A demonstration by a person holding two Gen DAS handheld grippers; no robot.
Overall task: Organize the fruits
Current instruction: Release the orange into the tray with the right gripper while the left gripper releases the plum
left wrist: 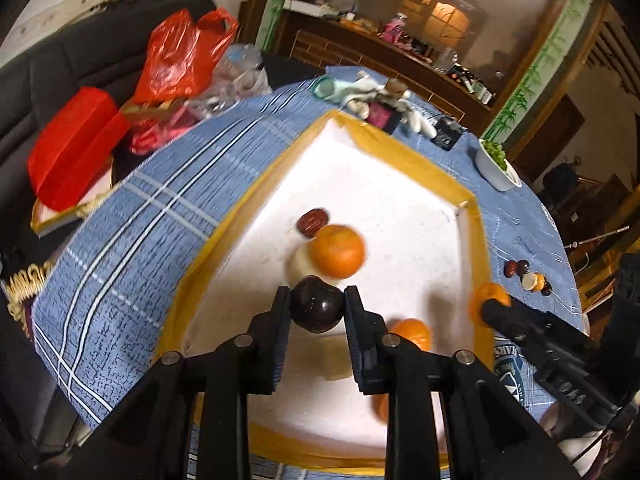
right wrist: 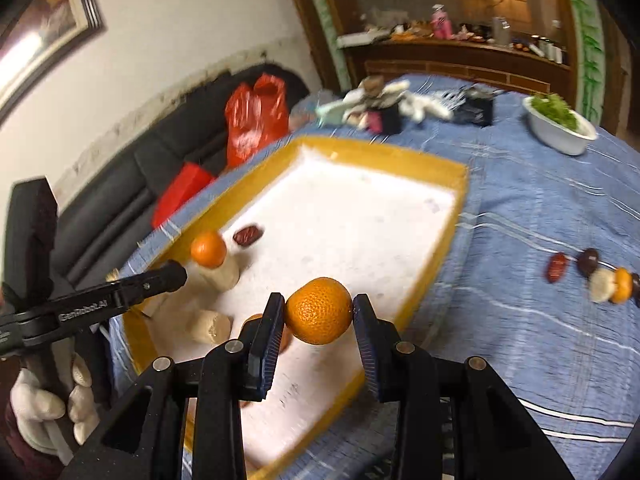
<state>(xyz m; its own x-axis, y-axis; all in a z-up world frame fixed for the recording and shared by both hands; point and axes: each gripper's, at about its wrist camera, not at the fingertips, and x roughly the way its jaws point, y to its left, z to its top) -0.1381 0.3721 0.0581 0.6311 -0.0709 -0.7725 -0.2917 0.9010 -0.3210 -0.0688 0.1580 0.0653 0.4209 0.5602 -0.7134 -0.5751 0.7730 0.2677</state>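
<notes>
The blue striped tablecloth point(right wrist: 520, 208) covers the table under me; on it lies the big white tray point(left wrist: 400, 200) with its yellow rim, and beyond its far end a white bowl of greens point(right wrist: 560, 128) sits on the cloth; inside the tray an orange point(left wrist: 337, 250) rests on a pale round fruit, touching a red date point(left wrist: 313, 222) just behind it; my right claw point(right wrist: 319, 312) pinches a second orange point(right wrist: 319, 311) between both pads, above the tray's right rim; my left claw point(left wrist: 317, 309) is closed on a dark plum point(left wrist: 317, 309), held over the tray's near middle; well off to the right on the cloth, a small cluster of dates and fruit pieces point(right wrist: 592, 276) lies in a row.
</notes>
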